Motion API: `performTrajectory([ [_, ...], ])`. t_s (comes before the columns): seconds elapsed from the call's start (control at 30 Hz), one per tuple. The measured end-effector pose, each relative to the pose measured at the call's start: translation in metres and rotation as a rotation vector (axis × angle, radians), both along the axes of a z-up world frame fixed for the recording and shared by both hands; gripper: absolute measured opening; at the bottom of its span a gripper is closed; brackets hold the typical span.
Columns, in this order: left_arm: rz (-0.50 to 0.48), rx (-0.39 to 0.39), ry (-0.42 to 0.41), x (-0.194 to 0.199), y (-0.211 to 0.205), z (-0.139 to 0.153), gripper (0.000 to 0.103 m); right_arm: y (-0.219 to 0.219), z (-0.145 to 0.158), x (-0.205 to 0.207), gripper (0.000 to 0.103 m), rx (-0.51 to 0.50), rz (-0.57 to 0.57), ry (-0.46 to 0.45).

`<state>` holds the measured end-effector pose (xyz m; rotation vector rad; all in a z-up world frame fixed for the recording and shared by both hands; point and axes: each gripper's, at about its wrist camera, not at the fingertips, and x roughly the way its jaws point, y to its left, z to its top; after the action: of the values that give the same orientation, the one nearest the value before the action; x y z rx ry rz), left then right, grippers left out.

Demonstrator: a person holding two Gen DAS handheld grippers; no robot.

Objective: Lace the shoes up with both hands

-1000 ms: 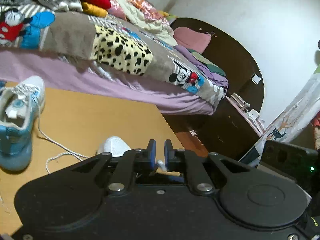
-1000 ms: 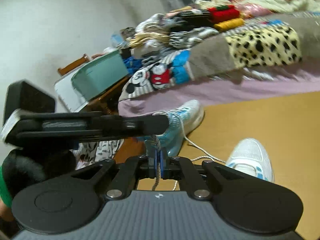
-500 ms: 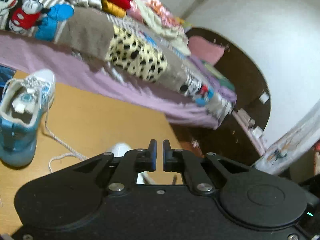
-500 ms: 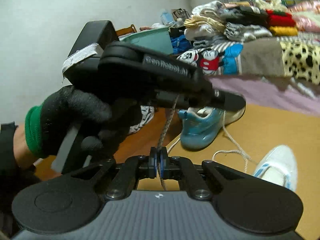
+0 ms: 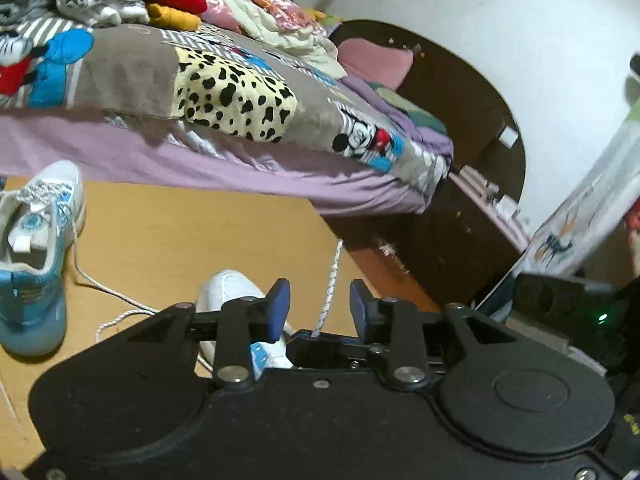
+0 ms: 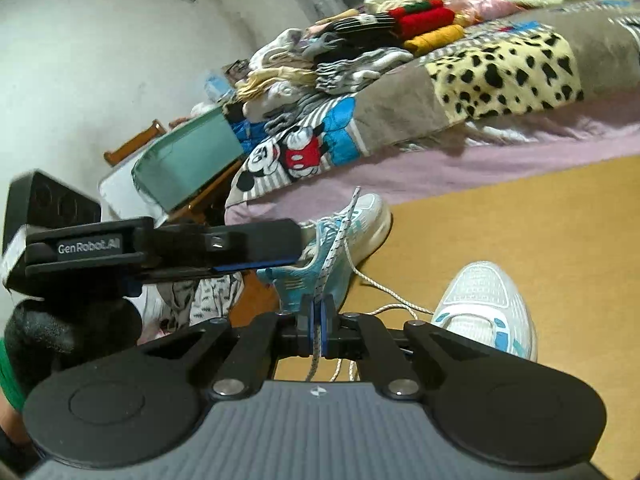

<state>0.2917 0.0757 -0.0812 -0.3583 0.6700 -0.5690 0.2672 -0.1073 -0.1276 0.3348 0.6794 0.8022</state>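
Note:
A white speckled shoelace (image 6: 334,252) rises from between the pads of my right gripper (image 6: 319,322), which is shut on it. The same lace (image 5: 330,288) stands free between the blue pads of my left gripper (image 5: 319,308); its jaws are opening and do not touch the lace. In the right wrist view the left gripper (image 6: 294,252) reaches in from the left, just beside the lace. A blue and white sneaker (image 6: 348,232) (image 5: 32,260) lies further back on the tan tabletop (image 6: 540,232). A second, whiter sneaker (image 6: 484,312) (image 5: 228,288) lies close under both grippers.
A bed with a purple sheet (image 5: 240,160) and piled clothes (image 6: 380,40) borders the table's far edge. A dark headboard (image 5: 460,100) stands to the right. A gloved hand (image 6: 60,328) holds the left gripper. A teal box (image 6: 188,164) sits at the left.
My left gripper's jaws have opened from shut, and the lace now stands loose between them. The right gripper has stayed shut on the lace. The left gripper has dropped lower in the right wrist view.

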Motion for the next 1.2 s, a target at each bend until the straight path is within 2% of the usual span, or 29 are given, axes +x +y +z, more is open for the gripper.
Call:
performTrajectory([
  [0.07, -0.008, 0.044, -0.012, -0.001, -0.003, 0.0, 0.03, 0.005, -0.001, -0.001, 0.005, -0.026, 0.016, -0.023],
  [0.37, -0.022, 0.09, -0.024, -0.002, -0.009, -0.003, 0.019, 0.02, -0.001, -0.004, 0.005, -0.183, 0.051, -0.132],
  [0.77, -0.028, 0.125, -0.038, 0.001, -0.015, -0.005, 0.002, 0.027, -0.006, -0.007, 0.005, -0.225, 0.079, -0.159],
  [1.07, 0.03, 0.174, -0.042, 0.006, -0.017, -0.005, 0.001, 0.021, -0.008, -0.005, 0.007, -0.225, 0.076, -0.154],
  [1.2, 0.066, 0.254, -0.038, 0.009, -0.019, -0.007, 0.001, 0.015, -0.009, -0.005, 0.014, -0.22, 0.084, -0.14],
])
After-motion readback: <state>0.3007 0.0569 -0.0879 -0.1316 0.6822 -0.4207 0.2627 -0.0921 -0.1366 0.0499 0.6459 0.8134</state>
